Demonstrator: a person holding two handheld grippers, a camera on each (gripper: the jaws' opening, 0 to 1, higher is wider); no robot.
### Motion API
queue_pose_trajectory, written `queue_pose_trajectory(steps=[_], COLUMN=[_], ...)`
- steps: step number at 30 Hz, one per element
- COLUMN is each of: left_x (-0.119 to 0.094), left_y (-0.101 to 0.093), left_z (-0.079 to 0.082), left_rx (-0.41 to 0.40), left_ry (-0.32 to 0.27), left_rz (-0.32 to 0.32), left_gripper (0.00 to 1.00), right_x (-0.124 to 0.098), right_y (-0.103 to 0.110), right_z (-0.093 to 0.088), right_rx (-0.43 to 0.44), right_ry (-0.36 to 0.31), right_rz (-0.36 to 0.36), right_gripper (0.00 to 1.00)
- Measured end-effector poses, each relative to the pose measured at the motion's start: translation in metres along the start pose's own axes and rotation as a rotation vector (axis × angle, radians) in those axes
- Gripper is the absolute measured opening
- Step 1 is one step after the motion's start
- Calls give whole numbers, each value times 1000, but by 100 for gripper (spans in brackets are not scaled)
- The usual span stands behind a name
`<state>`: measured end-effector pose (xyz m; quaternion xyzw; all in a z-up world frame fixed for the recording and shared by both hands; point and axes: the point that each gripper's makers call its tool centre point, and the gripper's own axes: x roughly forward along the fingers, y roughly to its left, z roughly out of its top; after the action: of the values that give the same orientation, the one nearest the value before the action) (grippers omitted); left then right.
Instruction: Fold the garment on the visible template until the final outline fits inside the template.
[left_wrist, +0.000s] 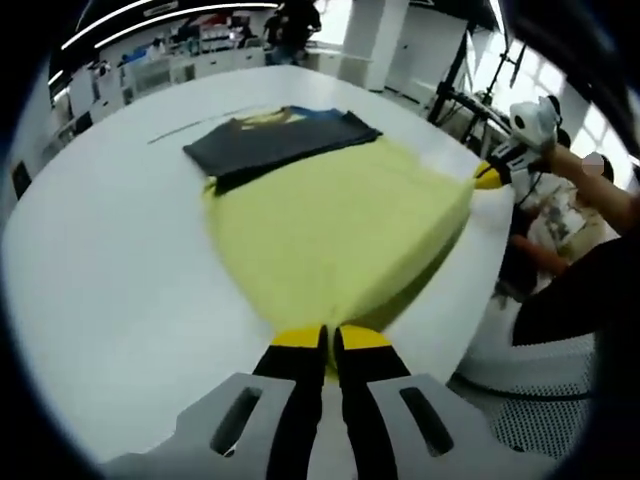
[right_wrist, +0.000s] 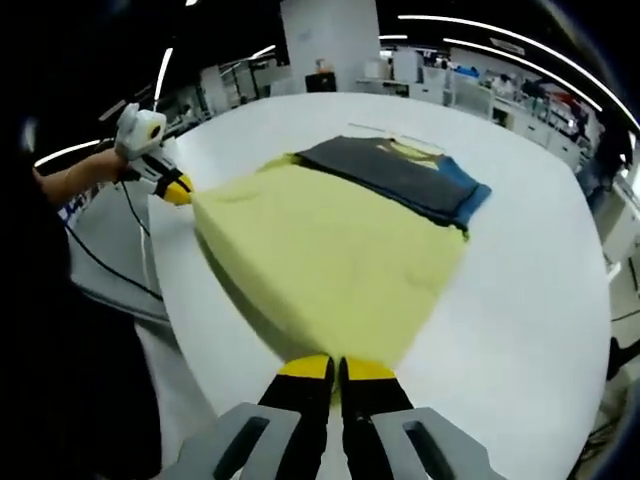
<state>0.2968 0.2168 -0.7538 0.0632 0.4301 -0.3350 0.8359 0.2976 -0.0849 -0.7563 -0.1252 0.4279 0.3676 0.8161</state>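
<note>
A pale yellow garment (left_wrist: 335, 220) is stretched above a white table (left_wrist: 110, 270), held at two corners. My left gripper (left_wrist: 328, 345) is shut on its near corner in the left gripper view. In that view my right gripper (left_wrist: 487, 177) pinches the far right corner. The right gripper view shows the same garment (right_wrist: 320, 255) with my right gripper (right_wrist: 335, 375) shut on its near corner and my left gripper (right_wrist: 180, 190) clamped on the left corner. The garment's far edge lies against a dark grey and blue folded piece (left_wrist: 280, 140) (right_wrist: 400, 175) on the table.
A person's arm (left_wrist: 590, 190) holds the right gripper beyond the table's edge. A black stand (left_wrist: 455, 75) and shelving (left_wrist: 170, 60) stand past the table. A cable (right_wrist: 120, 260) hangs beside the table's edge (right_wrist: 175, 330).
</note>
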Motion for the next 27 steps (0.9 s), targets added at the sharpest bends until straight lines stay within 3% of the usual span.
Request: queue_pose_trajectory(steps=[13,17,27], left_x=[-20,-25,-39], left_y=[-12,-14,-22], left_z=[1,1,-2], left_rx=[-50,-32,-27], left_ry=[26,28,70], left_rz=[-35,-30,-40], left_gripper=[1,1,1], right_x=[-19,-24,-38], right_y=[10,14,26], right_z=[5,6,10], right_rx=[96,117,113], right_ry=[32,35,58], right_rz=[31,40,59], right_gripper=[0,0,0])
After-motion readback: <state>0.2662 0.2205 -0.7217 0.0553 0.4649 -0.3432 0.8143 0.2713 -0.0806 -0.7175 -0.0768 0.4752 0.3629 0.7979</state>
